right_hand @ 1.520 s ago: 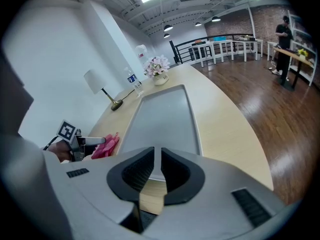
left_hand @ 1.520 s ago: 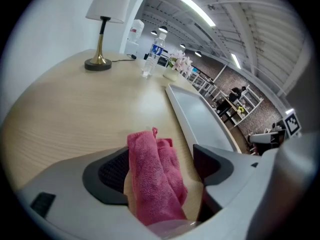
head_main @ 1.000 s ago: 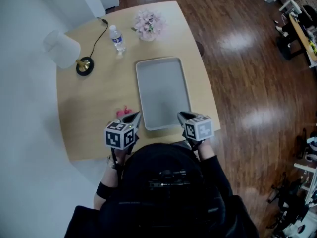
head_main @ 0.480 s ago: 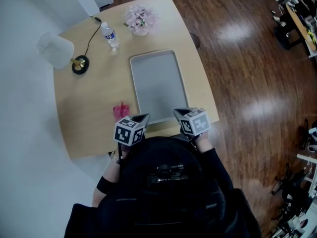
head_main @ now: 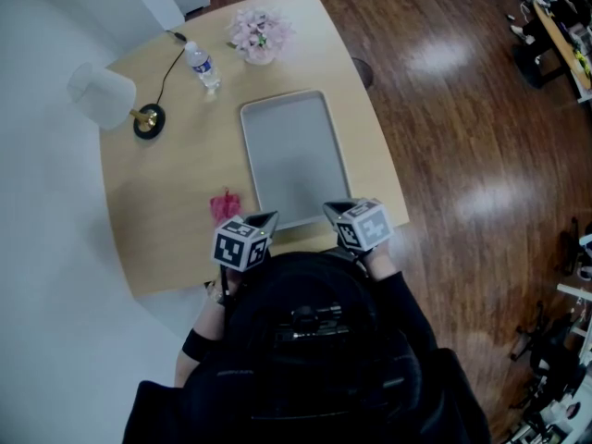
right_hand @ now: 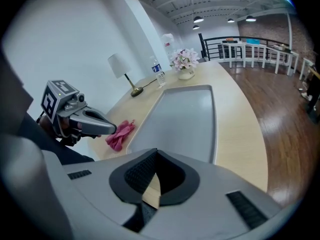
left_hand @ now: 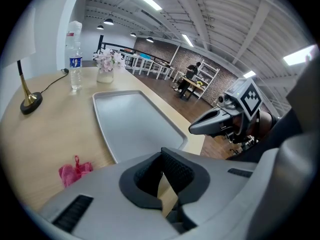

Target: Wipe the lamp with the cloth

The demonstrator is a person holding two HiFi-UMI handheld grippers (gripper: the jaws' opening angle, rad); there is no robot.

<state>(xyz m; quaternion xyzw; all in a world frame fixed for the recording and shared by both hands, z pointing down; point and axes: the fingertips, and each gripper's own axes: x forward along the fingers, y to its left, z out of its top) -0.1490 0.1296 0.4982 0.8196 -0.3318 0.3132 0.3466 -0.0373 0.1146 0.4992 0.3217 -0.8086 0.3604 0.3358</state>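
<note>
Nearest to us, the left gripper [head_main: 265, 219] and the right gripper [head_main: 334, 211] hang over the near edge of the table [head_main: 166, 239]. Both have their fingers pressed together with nothing between them. The right jaws have just been closing, on empty air.

The pink cloth [head_main: 225, 205] lies crumpled on the table just beyond the left gripper, beside the grey tray [head_main: 294, 146]. The lamp [head_main: 106, 98] stands well apart from it, at the far left corner. This fits a cloth waiting to be picked up as well as one put down after the wipe.

In our judgement, closed fingers coming down on such a small, soft cloth would only push it along the wood. At the lamp the danger is greater. Its base [head_main: 148, 120] is small and stands near the table edge, so a firm wipe on the shade could tip it. Its cable [head_main: 169, 63] and the water bottle [head_main: 203, 66] are close enough to be caught or knocked.

Compared with a second ago, the left gripper sits closer to the tray and more of the cloth shows. The lamp, the bottle and the flowers [head_main: 254, 35] keep their places on the table.
</note>
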